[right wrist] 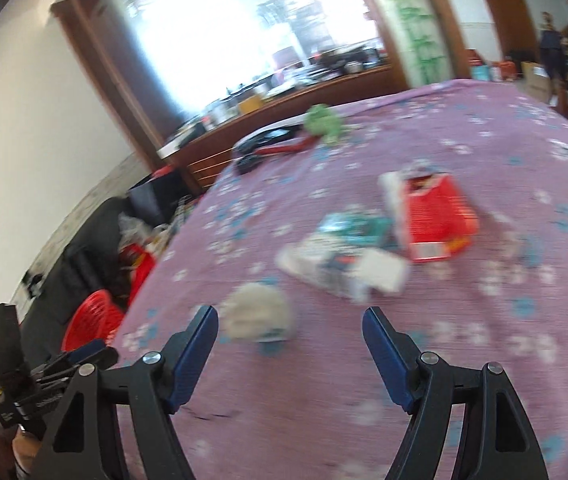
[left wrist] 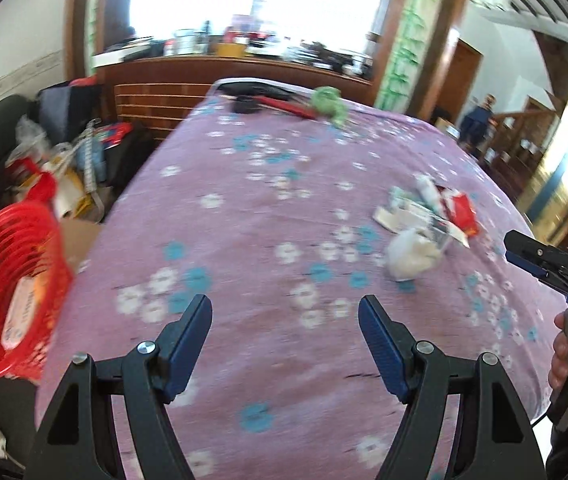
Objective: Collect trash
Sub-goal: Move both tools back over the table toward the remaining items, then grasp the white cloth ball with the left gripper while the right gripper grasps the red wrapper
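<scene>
A pile of trash lies on the purple flowered tablecloth (left wrist: 267, 216): a crumpled white tissue (left wrist: 410, 254) (right wrist: 257, 314), white and teal wrappers (right wrist: 344, 256) and a red carton (right wrist: 436, 216) (left wrist: 462, 212). A red mesh basket (left wrist: 7, 292) (right wrist: 91, 320) sits off the table's left edge with a wrapper inside. My left gripper (left wrist: 286, 318) is open and empty above the cloth, left of the pile. My right gripper (right wrist: 290, 330) is open and empty, just short of the tissue. It also shows in the left wrist view (left wrist: 540, 260) at the right edge.
A green crumpled thing (left wrist: 328, 104) (right wrist: 324, 120), a red-handled tool (left wrist: 288, 106) and a black object (left wrist: 243, 104) lie at the table's far end. Clutter and bags (left wrist: 63, 160) fill the floor on the left. A wooden counter (left wrist: 219, 68) stands behind.
</scene>
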`<action>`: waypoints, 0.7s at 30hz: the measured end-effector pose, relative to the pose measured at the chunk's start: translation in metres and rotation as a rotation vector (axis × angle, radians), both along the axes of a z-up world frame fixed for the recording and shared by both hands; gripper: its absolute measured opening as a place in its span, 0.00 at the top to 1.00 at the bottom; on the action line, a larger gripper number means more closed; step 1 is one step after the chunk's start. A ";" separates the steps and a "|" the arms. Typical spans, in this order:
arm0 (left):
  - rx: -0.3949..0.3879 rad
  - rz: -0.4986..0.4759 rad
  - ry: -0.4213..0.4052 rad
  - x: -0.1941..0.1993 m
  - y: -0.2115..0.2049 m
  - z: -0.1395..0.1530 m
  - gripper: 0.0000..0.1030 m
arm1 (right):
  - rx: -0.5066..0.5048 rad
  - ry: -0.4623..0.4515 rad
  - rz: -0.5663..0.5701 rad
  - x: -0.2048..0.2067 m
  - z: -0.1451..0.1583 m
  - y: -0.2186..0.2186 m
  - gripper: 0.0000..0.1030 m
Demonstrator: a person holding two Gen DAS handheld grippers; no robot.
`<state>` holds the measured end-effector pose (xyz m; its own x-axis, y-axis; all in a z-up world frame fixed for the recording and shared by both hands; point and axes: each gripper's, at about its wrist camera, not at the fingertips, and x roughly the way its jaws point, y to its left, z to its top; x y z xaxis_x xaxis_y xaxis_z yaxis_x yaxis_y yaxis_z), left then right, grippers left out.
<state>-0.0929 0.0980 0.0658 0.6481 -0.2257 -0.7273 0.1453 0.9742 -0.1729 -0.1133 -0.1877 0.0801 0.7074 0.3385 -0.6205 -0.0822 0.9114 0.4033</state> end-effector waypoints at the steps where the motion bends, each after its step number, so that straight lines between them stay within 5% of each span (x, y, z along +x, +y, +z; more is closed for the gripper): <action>1: 0.003 -0.025 0.001 0.003 -0.012 0.000 0.26 | -0.002 0.002 -0.018 -0.002 0.000 -0.010 0.24; 8: 0.007 -0.154 -0.002 0.023 -0.071 -0.003 0.26 | -0.007 0.012 -0.110 -0.005 -0.004 -0.065 0.25; 19: 0.047 -0.231 0.056 0.066 -0.135 -0.027 0.26 | -0.087 0.021 -0.097 0.026 -0.013 -0.086 0.25; 21: 0.047 -0.237 0.063 0.072 -0.141 -0.032 0.35 | -0.092 0.027 -0.095 0.035 -0.016 -0.089 0.25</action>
